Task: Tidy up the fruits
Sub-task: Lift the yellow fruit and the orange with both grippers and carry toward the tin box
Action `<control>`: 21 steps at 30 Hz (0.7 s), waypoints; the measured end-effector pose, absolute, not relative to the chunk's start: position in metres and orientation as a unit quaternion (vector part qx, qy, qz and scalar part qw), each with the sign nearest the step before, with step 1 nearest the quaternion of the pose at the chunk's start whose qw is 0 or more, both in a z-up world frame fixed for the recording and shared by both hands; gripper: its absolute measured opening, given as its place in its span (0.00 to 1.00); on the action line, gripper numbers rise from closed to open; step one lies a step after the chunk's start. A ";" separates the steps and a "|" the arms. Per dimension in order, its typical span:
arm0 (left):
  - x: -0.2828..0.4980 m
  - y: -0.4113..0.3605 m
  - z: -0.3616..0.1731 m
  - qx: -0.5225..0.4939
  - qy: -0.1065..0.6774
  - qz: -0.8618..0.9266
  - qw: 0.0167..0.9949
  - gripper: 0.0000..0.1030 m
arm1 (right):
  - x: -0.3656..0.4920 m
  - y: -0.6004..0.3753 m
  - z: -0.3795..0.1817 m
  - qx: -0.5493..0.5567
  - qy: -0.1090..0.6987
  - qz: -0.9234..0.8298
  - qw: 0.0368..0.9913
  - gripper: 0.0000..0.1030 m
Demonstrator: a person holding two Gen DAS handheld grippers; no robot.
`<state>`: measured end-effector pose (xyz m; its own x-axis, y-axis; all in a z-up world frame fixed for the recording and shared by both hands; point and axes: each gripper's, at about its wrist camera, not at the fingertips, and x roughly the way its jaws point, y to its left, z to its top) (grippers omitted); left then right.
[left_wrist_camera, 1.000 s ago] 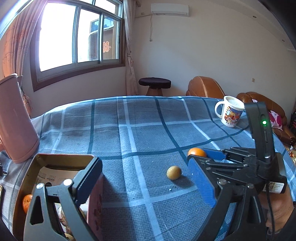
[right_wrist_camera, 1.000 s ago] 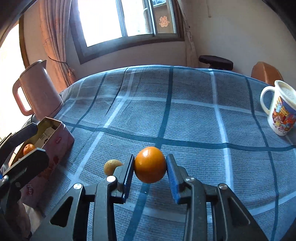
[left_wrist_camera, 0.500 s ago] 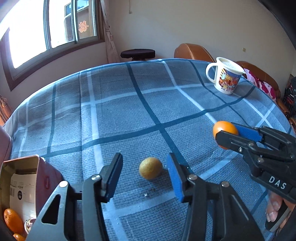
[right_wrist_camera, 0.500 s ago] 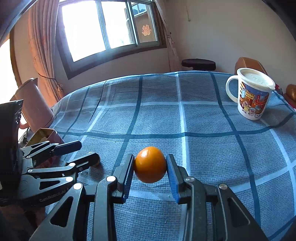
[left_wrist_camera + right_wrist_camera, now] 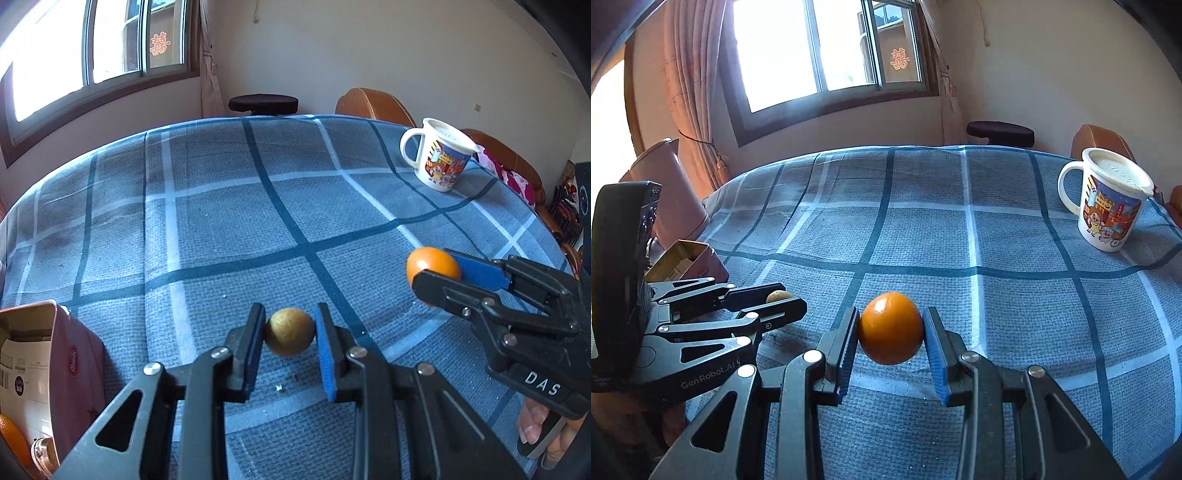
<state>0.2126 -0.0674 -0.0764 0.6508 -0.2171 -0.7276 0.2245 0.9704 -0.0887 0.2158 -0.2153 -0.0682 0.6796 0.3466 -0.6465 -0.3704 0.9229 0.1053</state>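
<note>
Nearest the left wrist camera, the left tool (image 5: 290,332) has its two pads pressed against the sides of a small yellow-brown fruit (image 5: 290,331), which sits low over the blue checked cloth of the tabletop (image 5: 221,221); whether it rests on the cloth or is just clear of it cannot be told. Its jaws have just been closing, with that fruit between them. At the lower left edge of the same view stands an open red box (image 5: 70,373), with an orange (image 5: 11,435) and a printed paper showing inside it.

In the right wrist view, the right tool (image 5: 891,334) is clamped on a round orange fruit (image 5: 891,332), held clear above the cloth with its shadow underneath. The left tool shows to its left in that view, with the red box just behind it. A person's fingers (image 5: 532,424) wrap the right tool's handle at the lower right of the left view.

Farther back on the right, a white mug (image 5: 1106,201) with a cartoon print and a lid stands upright, well apart from both fruits. At the far left, a pink kettle (image 5: 665,192) stands by the curtain. Beyond the tabletop are a dark round stool (image 5: 263,103), brown leather seats (image 5: 373,105) and a bright window (image 5: 827,48).
</note>
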 end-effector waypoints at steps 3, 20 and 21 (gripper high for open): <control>0.209 -0.065 -0.073 0.001 0.389 -0.120 0.913 0.28 | 0.213 -0.216 -0.066 -0.017 0.340 0.201 0.919 0.36; 0.193 -0.061 -0.059 0.001 0.334 -0.107 0.936 0.28 | 0.195 -0.214 -0.054 -0.029 0.290 0.220 0.931 0.36; 0.192 -0.061 -0.058 0.001 0.332 -0.107 0.937 0.28 | 0.194 -0.214 -0.053 -0.029 0.289 0.221 0.931 0.36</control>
<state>0.1918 -0.0606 -0.0579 0.7568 -0.2004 -0.6222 0.2021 0.9769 -0.0689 0.1944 -0.2143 -0.0535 0.7361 0.3943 -0.5502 -0.4275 0.9010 0.0738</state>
